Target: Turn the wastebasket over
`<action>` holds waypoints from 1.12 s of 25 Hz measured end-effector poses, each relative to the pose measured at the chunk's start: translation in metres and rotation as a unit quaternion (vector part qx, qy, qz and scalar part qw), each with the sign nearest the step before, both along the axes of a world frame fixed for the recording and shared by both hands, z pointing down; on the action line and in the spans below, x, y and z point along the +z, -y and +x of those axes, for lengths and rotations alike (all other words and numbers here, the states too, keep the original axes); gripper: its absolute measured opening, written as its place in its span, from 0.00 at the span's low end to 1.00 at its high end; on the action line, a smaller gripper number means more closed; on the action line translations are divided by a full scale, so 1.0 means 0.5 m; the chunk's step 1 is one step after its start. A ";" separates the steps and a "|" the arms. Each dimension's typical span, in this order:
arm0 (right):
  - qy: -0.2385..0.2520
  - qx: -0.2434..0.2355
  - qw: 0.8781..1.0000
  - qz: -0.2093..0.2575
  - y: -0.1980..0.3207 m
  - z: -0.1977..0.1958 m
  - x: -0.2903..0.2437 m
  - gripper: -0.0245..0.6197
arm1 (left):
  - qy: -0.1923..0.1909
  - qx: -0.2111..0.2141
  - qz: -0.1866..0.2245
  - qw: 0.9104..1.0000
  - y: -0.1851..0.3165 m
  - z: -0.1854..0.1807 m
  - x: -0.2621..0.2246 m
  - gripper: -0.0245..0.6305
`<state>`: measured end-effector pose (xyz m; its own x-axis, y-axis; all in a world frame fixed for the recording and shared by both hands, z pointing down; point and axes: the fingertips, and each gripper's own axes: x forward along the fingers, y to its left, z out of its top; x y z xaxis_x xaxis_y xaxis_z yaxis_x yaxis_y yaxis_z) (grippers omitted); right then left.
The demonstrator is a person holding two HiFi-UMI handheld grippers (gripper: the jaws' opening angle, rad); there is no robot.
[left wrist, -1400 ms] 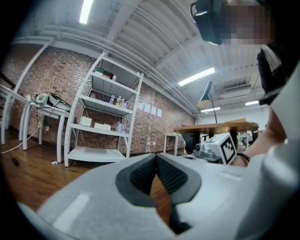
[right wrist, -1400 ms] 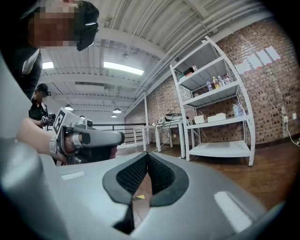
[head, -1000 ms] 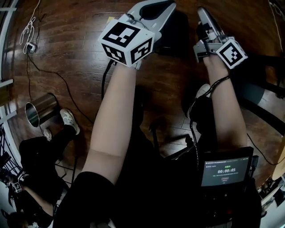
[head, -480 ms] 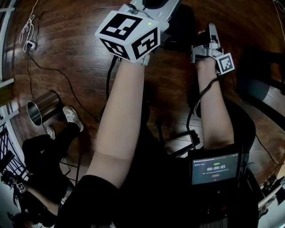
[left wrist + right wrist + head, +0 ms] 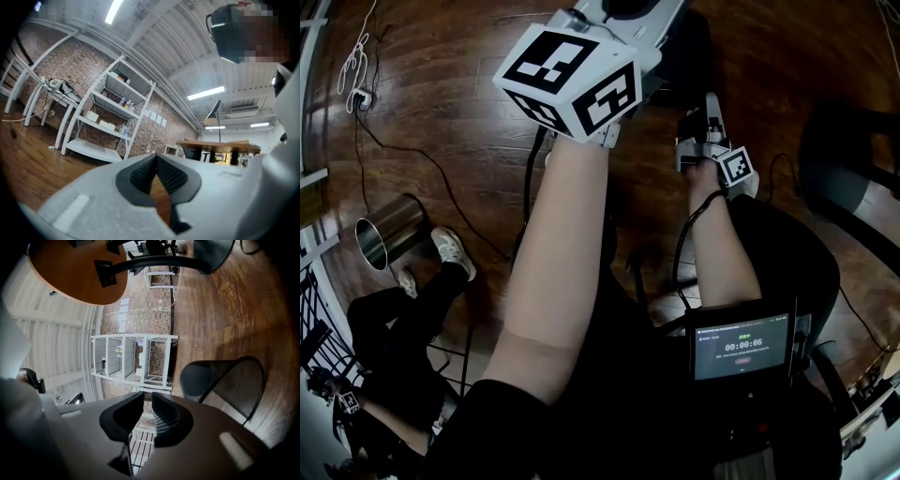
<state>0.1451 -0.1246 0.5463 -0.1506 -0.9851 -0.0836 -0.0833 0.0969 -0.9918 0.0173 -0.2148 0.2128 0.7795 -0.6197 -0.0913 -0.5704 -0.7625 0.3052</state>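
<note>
1. The left gripper (image 5: 156,160) has its jaws together: the ribbed pads meet at the tips and nothing sits between them. Only a sliver of wooden floor (image 5: 28,164) shows through the gap lower down.
2. The right gripper (image 5: 147,398) has its jaws opening, with a narrow slit between the pads. Nothing is in the slit; a white shelf (image 5: 136,357) against a brick wall shows through and above it.
3. The wastebasket (image 5: 229,380) is black mesh and stands on the floor just to the right of the right gripper's jaws, apart from them. Its narrow closed end points away from the floor and its wide rim lies toward it, so it looks mouth-down.
4. In the head view both bare forearms reach forward. The left gripper's marker cube (image 5: 577,80) is high and large, and the right one's cube (image 5: 736,169) is lower and smaller.
5. The wastebasket shows there as a dark shape between the two grippers, near the top edge.
6. A shiny metal can (image 5: 389,230) lies tilted toward the floor's left edge, beside another person's white shoe (image 5: 450,251).
7. A small lit screen (image 5: 741,342) sits just below the right forearm.
8. Thin cables trail across the floor on the left.
</note>
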 end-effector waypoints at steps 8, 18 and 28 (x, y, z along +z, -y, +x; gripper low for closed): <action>-0.005 -0.009 0.998 -0.060 -0.049 -0.020 0.109 0.21 | -0.011 -0.002 -0.003 1.000 0.002 -0.013 -0.005 0.04; -0.013 -0.023 0.994 -0.105 -0.020 -0.043 0.178 0.37 | -0.034 -0.004 -0.011 0.999 0.010 -0.020 -0.010 0.04; 0.006 0.010 0.995 -0.101 0.072 -0.043 0.179 0.34 | -0.041 0.008 -0.035 0.999 0.006 -0.012 -0.012 0.04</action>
<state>0.1238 -0.1605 0.6359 -0.1315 -0.9846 0.1155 -0.0720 -0.1067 -0.9917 0.0110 -0.2176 0.2065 0.7813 -0.6139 -0.1130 -0.5288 -0.7471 0.4027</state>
